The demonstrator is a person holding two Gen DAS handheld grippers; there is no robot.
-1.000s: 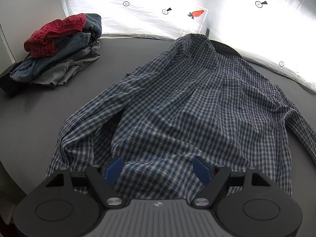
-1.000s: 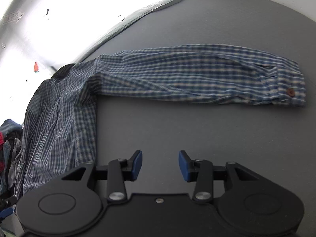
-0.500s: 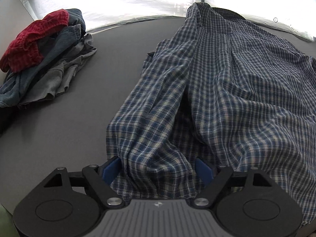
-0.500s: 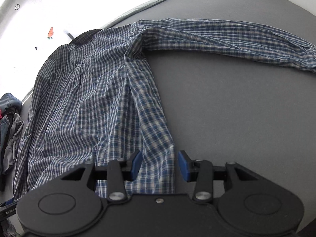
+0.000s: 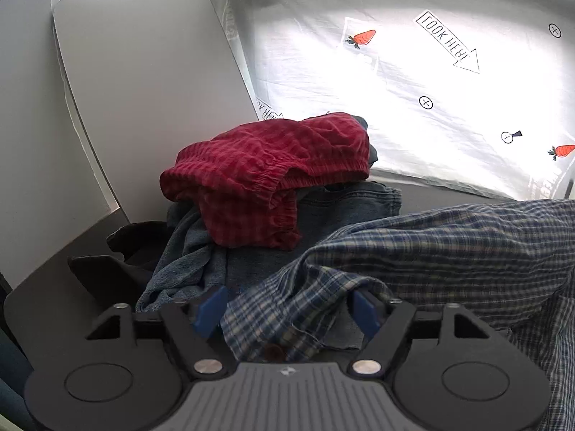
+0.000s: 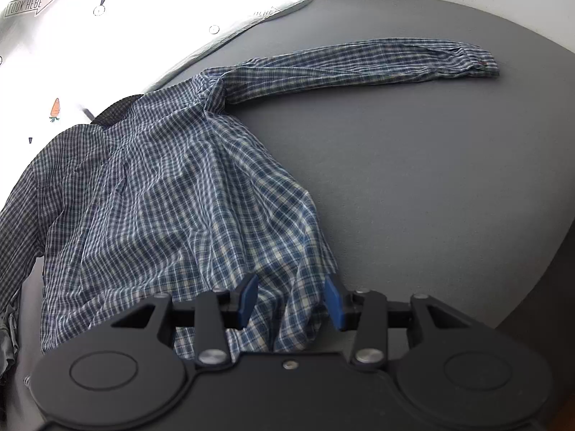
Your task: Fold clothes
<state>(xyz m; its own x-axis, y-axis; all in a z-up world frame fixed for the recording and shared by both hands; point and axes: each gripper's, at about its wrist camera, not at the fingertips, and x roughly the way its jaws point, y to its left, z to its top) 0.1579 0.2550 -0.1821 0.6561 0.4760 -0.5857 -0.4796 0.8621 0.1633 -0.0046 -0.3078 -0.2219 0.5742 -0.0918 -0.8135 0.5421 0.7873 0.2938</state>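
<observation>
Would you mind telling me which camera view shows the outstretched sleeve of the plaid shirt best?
The right wrist view: the outstretched sleeve lies flat on the grey table, visible from shoulder to cuff. The left wrist view misses it, showing only bunched shirt fabric near the clothes pile.

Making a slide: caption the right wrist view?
Right hand-held gripper straddles the hem of a plaid shirt on a grey table, one sleeve outstretched.

Plaid shirt (image 5: pixel 449 251) cuff bunches between the left tongs (image 5: pixel 293 310), just beside a red garment (image 5: pixel 273 176) topping denim clothes (image 5: pixel 230 251).
</observation>
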